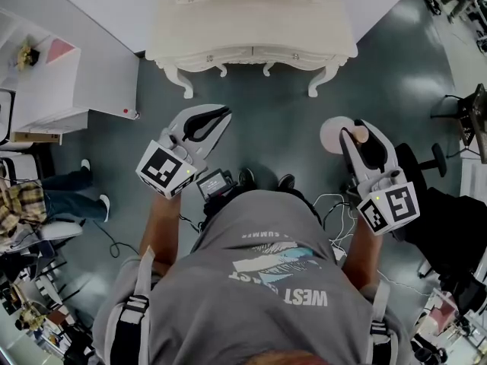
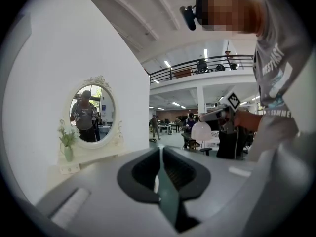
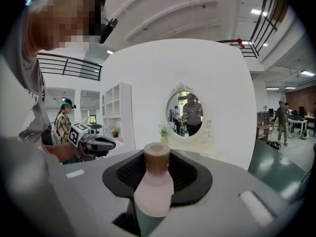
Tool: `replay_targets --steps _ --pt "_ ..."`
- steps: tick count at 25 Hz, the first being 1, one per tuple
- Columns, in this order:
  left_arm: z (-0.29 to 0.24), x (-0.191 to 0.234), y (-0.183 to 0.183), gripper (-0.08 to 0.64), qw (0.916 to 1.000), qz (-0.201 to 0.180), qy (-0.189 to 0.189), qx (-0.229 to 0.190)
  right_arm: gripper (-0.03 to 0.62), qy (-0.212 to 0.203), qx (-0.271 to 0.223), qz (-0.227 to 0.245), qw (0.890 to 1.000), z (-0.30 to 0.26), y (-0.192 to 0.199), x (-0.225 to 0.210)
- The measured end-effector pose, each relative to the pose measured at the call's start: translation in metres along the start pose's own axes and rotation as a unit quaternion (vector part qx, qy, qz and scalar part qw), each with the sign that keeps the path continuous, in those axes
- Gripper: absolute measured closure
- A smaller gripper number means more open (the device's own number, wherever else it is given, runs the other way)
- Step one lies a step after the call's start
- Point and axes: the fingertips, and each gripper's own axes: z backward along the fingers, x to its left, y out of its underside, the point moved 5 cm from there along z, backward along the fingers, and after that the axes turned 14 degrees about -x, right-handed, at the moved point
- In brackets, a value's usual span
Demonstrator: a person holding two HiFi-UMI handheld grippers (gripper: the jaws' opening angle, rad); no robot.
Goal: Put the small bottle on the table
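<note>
Small bottle [image 3: 154, 186] clamped in right gripper [image 1: 356, 135], left gripper [image 1: 221, 116] closed w/ nothing; carry fwd to far dressing table [image 1: 259, 21], set upright, then release.

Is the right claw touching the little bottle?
Touching. In the right gripper view, the bottle sits between the jaws of the right claw, which press on both its sides.

Grey printed T-shirt [image 1: 266, 261]; white left gripper [image 1: 219, 117], white right gripper [image 1: 359, 135].
</note>
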Motion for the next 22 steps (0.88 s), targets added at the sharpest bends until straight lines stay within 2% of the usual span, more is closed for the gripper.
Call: replay_targets --steps 10,22 --pt "0.007 0.011 0.005 0.540 1.0000 0.007 0.007 0.001 0.449 -0.013 0.002 -0.006 1.000 -0.029 0.001 0.008" --pt "-0.040 0.039 0.017 0.540 0.9995 0.007 -0.023 0.022 0.449 -0.065 0.004 -0.022 0.998 -0.092 0.009 -0.043"
